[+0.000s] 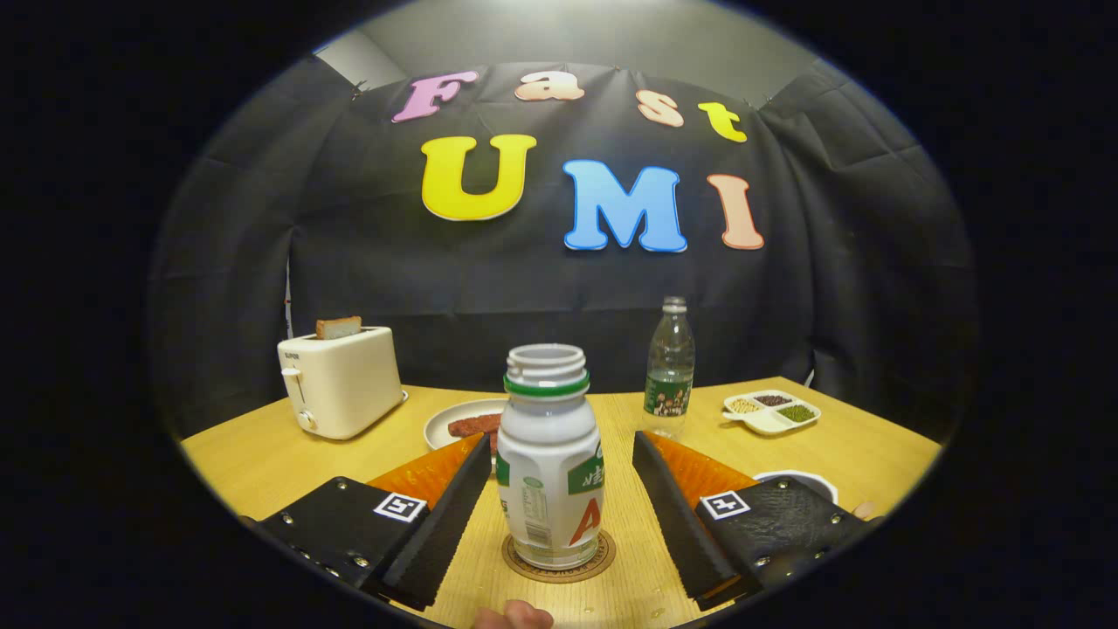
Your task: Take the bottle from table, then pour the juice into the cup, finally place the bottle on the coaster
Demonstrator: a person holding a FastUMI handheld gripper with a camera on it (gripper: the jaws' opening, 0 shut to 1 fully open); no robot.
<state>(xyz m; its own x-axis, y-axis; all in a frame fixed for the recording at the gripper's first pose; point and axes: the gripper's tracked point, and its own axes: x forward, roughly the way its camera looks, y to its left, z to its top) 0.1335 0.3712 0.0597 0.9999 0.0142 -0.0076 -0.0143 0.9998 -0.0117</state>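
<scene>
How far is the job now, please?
It looks near its end: the bottle, cap off, stands upright on the coaster. The gripper is open, its fingers apart on either side of the bottle. Whether juice was poured, I cannot tell.

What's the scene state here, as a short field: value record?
gripper: open, black-padded fingers either side of the bottle, neither touching it
bottle: white plastic juice bottle with green neck ring, uncapped, upright
coaster: round brown coaster, under the bottle
cup: white rim just beyond one finger, mostly hidden
background: cream toaster holding bread, white plate, clear water bottle, white divided dish
surface: wooden table
</scene>
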